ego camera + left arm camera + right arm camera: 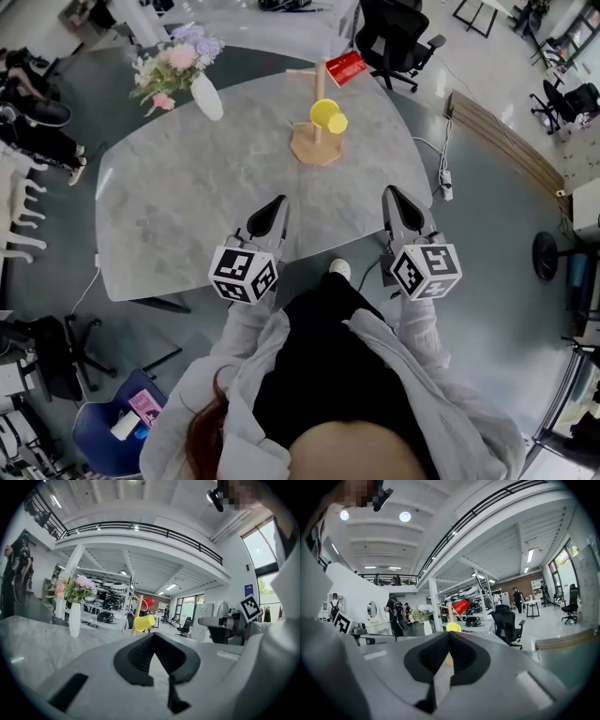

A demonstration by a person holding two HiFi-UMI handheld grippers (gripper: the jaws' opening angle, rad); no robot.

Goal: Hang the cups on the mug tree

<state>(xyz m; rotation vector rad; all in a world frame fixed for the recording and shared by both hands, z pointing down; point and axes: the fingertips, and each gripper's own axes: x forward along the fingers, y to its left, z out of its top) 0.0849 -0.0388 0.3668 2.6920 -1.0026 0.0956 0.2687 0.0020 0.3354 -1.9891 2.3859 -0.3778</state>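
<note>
A wooden mug tree stands at the far middle of the grey marble table. A yellow cup hangs on a low peg and a red cup on a top peg. My left gripper and right gripper hover side by side over the table's near edge, well short of the tree, both pointing at it. Both are shut with nothing between the jaws. The left gripper view shows the yellow cup and red cup ahead. In the right gripper view the yellow cup sits just above the closed jaws.
A white vase of flowers stands on the table's far left. Behind the table is a black office chair. A power strip with cable and wooden boards lie on the floor to the right.
</note>
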